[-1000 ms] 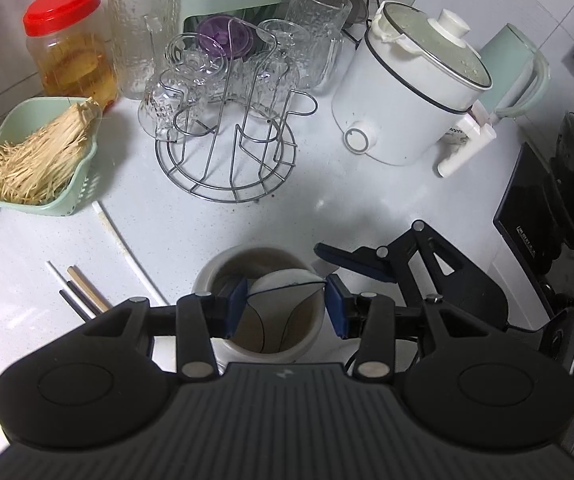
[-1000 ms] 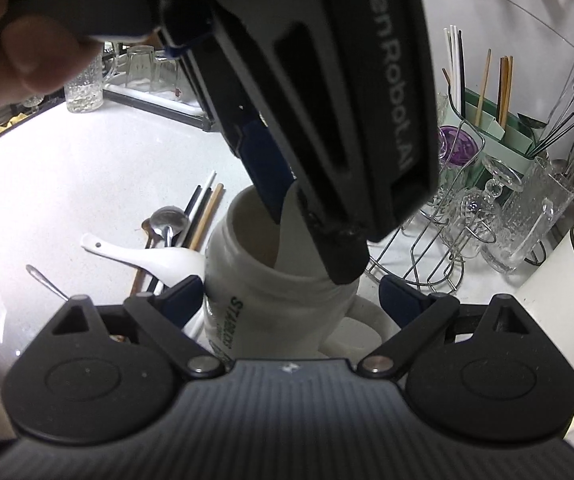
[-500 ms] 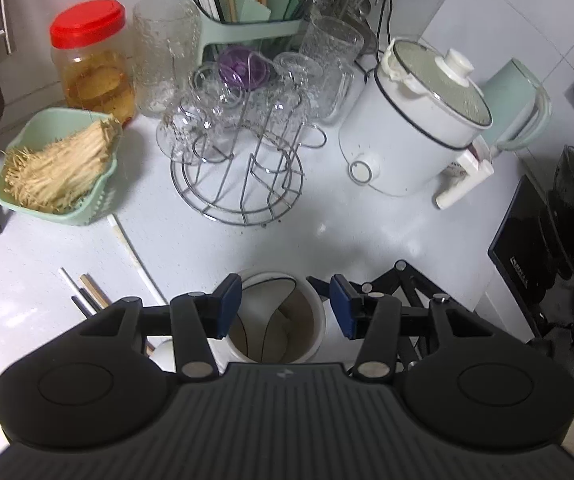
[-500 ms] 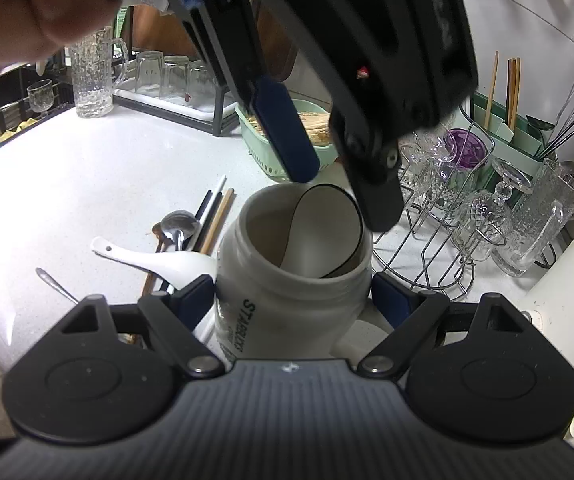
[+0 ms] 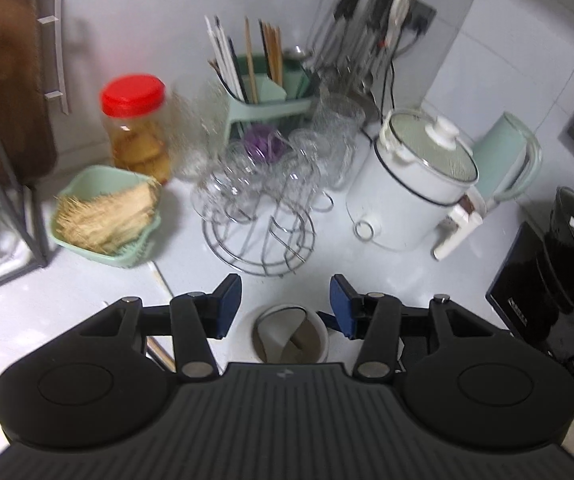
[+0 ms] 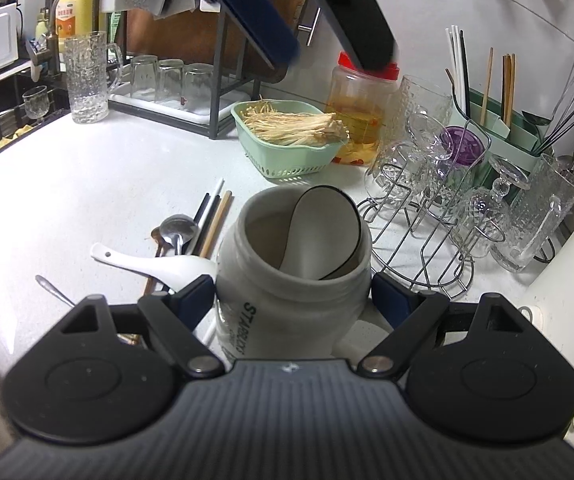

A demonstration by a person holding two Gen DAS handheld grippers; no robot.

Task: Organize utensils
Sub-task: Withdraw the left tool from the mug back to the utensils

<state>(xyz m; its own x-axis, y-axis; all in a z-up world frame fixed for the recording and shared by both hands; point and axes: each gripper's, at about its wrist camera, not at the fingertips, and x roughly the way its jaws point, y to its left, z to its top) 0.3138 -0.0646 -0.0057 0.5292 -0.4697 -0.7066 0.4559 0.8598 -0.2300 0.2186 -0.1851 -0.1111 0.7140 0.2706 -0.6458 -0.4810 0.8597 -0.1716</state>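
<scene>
A white Starbucks mug (image 6: pixel 287 312) stands on the counter with a white ceramic spoon (image 6: pixel 323 236) standing bowl-up inside it. My right gripper (image 6: pixel 291 300) is shut on the mug, a pad on each side. My left gripper (image 5: pixel 285 306) is open and empty, high above the mug (image 5: pixel 291 336); its fingers (image 6: pixel 271 40) show at the top of the right wrist view. Left of the mug lie a white ceramic spoon (image 6: pixel 155 262), a metal spoon (image 6: pixel 177 228), several chopsticks (image 6: pixel 213 220) and a small metal handle (image 6: pixel 53 290).
A green basket of enoki mushrooms (image 6: pixel 291 136), a red-lidded jar (image 6: pixel 361 112), a wire glass rack (image 6: pixel 439 208), a green utensil caddy (image 5: pixel 265 84), a white electric pot (image 5: pixel 411 192) and a green kettle (image 5: pixel 507 160) stand behind. A black cooktop (image 5: pixel 547 300) is at right.
My left gripper let go of the white spoon in the mug, opened and rose away from it. My right gripper stayed on the mug.
</scene>
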